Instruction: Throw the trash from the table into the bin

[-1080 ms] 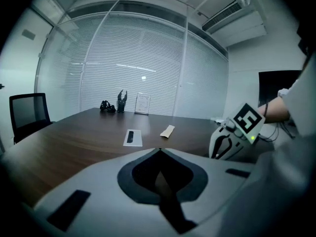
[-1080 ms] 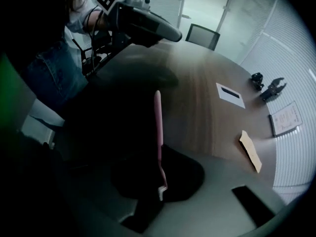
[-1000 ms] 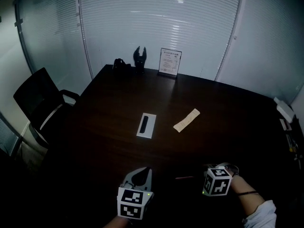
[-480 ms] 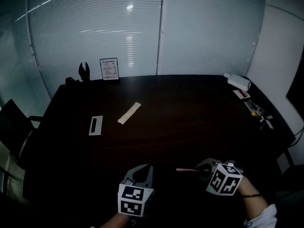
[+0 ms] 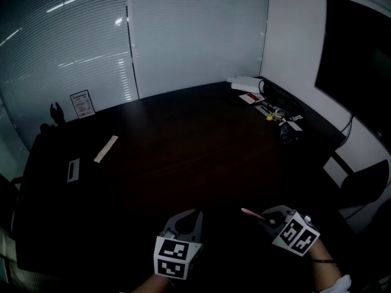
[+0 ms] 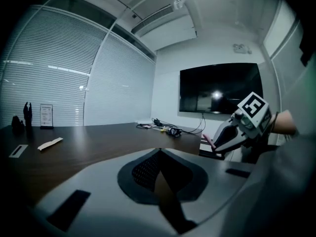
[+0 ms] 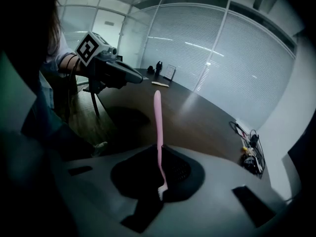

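Against the frame of a second earlier, both grippers have travelled rightward along the near side of the table point(image 5: 183, 139). The paper strip point(image 5: 105, 149) and the white card point(image 5: 74, 170), then straight ahead of the jaws, now lie well off to the far left of the left gripper point(image 5: 195, 213). A wall screen point(image 5: 357, 47) has come in ahead and to the right of the right gripper point(image 5: 267, 216). The grasp is unchanged: the right gripper is clenched on the pink toothbrush point(image 5: 250, 213), which is lifted off the table. The bristle head sits back between the jaws and the handle projects forward past the tips. Its long axis is in line with the jaws, pointing leftward in the head view. The left gripper's jaws are closed together with nothing between them. Count: two grippers, one toothbrush, one strip, one card.
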The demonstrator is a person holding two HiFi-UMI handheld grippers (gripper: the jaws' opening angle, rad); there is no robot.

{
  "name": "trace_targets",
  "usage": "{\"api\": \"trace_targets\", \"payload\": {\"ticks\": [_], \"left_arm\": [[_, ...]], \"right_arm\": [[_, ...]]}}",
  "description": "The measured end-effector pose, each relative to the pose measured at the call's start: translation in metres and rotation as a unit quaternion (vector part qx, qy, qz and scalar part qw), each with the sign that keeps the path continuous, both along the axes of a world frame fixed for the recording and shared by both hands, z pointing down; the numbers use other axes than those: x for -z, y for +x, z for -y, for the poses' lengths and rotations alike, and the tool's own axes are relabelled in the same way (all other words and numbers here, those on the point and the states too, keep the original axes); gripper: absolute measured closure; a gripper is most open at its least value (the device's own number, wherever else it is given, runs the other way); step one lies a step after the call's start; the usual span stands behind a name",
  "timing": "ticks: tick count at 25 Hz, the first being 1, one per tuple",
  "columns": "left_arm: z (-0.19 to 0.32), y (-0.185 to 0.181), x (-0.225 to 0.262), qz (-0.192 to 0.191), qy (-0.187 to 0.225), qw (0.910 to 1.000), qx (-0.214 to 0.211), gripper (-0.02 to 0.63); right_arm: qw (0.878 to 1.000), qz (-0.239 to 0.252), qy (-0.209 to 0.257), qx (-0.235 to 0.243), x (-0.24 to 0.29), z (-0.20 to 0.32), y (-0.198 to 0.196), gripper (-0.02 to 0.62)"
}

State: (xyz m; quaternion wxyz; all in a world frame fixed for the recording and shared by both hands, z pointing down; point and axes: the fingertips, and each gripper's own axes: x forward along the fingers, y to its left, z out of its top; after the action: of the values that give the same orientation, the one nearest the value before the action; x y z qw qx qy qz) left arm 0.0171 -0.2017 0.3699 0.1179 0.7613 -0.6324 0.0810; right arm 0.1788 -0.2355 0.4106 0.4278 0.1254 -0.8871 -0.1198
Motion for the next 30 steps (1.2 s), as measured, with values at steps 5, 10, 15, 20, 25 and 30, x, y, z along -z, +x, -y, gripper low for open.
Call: {"api": "trace_targets", "payload": {"ticks": [5,10,15,20,25,30], "left_arm": [[0.012,0.084,-0.033,-0.003,-0.011,0.9989,-0.045,0.607],[0.007,0.141,-0.065,0.006,-0.002,0.9953,-0.097,0.607],[-0.005,0.178,-0.115,0.025,0.017,0.9887,-0.147,0.607],[0.0,0.187,-0.192,0.03,-0.002,0.9869,-0.159,0.607],[0.0,0.193,-0.235,0.024,0.0,0.9858,-0.166,0.607],[-0.006,0.193,-0.245,0.022,0.001,0.9855,-0.168,0.607]], "right_arm": [[0.995,0.031,-0.036,-0.082,-0.05,-0.007,0.089,0.561],[0.98,0.087,-0.088,-0.155,-0.116,-0.024,0.12,0.561],[0.963,0.103,-0.137,-0.208,-0.225,-0.033,0.119,0.561],[0.945,0.091,-0.173,-0.26,-0.327,-0.026,0.119,0.561],[0.931,0.111,-0.191,-0.29,-0.379,-0.025,0.109,0.561],[0.932,0.115,-0.175,-0.297,-0.389,-0.021,0.109,0.48]]}}
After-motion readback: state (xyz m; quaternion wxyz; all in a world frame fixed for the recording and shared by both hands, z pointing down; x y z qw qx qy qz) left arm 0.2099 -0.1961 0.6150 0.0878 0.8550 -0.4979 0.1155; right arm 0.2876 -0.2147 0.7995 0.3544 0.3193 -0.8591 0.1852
